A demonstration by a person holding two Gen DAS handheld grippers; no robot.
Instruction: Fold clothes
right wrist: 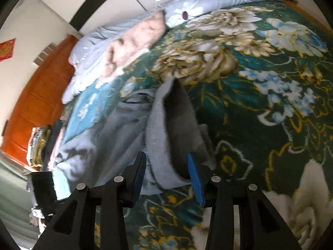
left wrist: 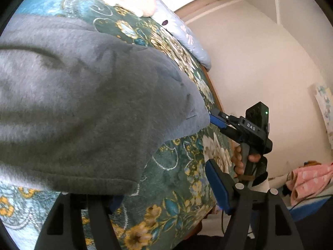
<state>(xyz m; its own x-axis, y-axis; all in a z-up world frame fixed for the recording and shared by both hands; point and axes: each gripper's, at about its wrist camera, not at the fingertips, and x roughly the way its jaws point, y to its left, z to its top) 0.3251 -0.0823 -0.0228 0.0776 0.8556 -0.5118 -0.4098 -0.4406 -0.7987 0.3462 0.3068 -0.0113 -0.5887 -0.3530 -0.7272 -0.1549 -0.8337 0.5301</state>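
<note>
Looking at my right gripper, I see its jaws parted, with a fold of the grey fleece garment loose between the pads, not pinched. The garment lies on the floral blanket. My left gripper stands wide open, cloth draped over one finger. If I lift now, the fold may slip out and collapse.

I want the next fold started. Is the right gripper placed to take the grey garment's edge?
Probably yes. The grey garment already lies between the right gripper's open fingers, and nothing blocks them on the floral blanket.
</note>
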